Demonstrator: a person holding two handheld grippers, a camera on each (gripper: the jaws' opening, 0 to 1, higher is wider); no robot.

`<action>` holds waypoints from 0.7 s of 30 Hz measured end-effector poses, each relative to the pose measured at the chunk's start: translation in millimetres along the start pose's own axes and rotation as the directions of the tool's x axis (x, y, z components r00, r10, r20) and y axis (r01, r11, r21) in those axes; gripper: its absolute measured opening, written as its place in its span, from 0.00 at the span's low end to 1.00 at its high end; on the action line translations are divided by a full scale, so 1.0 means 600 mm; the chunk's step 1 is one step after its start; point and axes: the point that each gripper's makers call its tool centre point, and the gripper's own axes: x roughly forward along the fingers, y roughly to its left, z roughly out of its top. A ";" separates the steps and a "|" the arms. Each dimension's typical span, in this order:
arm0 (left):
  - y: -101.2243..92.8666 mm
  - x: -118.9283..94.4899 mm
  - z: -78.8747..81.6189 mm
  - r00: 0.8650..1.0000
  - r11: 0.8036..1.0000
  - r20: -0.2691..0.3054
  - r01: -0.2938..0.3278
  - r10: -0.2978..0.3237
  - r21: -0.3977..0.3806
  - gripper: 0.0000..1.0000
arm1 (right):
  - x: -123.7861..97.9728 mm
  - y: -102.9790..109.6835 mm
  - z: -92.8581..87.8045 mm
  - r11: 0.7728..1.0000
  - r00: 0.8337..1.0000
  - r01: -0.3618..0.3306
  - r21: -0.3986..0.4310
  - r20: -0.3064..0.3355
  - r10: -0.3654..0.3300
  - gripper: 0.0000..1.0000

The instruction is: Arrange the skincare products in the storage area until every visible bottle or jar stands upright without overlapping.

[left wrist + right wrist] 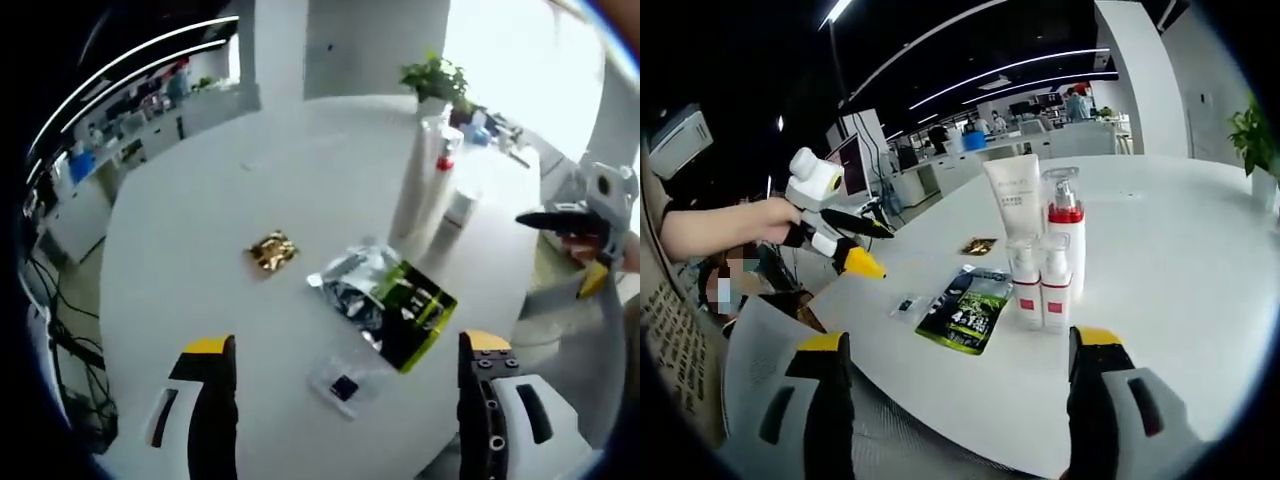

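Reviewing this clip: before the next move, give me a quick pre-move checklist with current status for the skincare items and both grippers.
1. Left hand-held gripper open, holding nothing: ok.
2. Right hand-held gripper open, holding nothing: ok.
3. White tube upright: ok.
4. Pump bottle upright: ok.
5. Two small bottles upright, side by side: ok; whether they touch: cannot tell.
6. Green sachet lying flat beside the bottles, clear of them: ok.

Smooth matt white table [1160, 250]; a glossy black-and-green foil pouch [967, 310] and a crinkled gold foil wrapper [271, 251] lie centre frame; a clear plastic sachet [345, 383]; a matt white plastic tube [1012, 195]; frosted pump bottles [1040, 280] with shiny red bands
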 end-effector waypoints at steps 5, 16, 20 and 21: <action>0.000 0.025 0.012 0.999 0.999 -0.031 0.028 -0.027 0.037 0.89 | 0.000 -0.002 0.001 1.000 1.000 0.003 0.011 0.003 -0.003 0.90; 0.028 0.079 0.030 0.997 1.000 -0.082 -0.014 0.012 -0.016 0.92 | 0.000 -0.009 0.001 1.000 1.000 0.024 0.018 0.001 -0.024 0.89; 0.041 0.096 0.036 0.995 0.999 -0.098 -0.033 0.030 -0.035 0.91 | 0.000 -0.012 0.000 0.999 0.999 0.032 0.022 -0.002 -0.032 0.89; 0.047 0.103 0.038 0.994 0.998 -0.104 -0.044 0.040 -0.039 0.91 | 0.000 -0.012 0.000 0.999 0.999 0.033 0.025 -0.002 -0.033 0.89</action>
